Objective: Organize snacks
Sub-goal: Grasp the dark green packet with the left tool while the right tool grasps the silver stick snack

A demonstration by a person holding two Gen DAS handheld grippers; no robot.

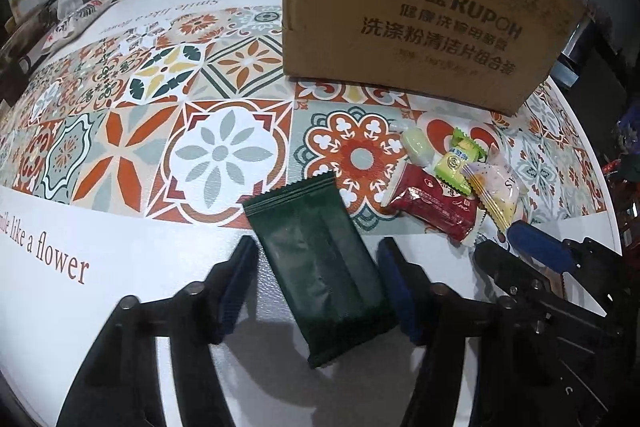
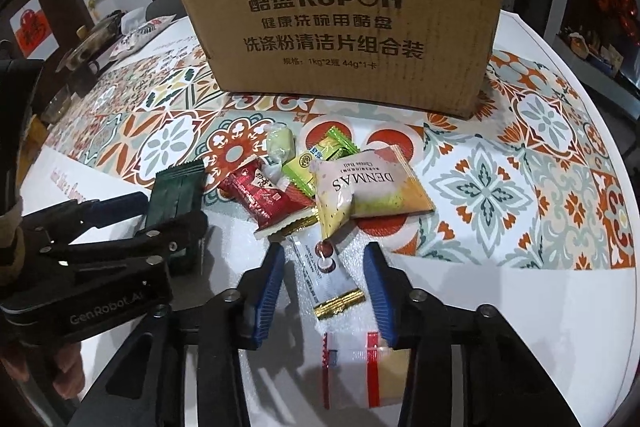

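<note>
Dark green packet (image 1: 320, 267) is bracketed by the left gripper (image 1: 316, 287), jaws wide, not yet closed on it, flat on the worktop (image 1: 120, 235). A white stick sachet (image 2: 328, 275) is straddled likewise by the right gripper (image 2: 326, 291), jaws wide. Remaining snacks (image 2: 320, 179) are heaped before the cardboard box (image 2: 344, 15). Pick-up step judged in hand; closing, lifting and carrying to the box are called for next.

Snack pile (image 2: 320, 179) on table (image 2: 520, 287), before carton (image 2: 340, 27).
</note>
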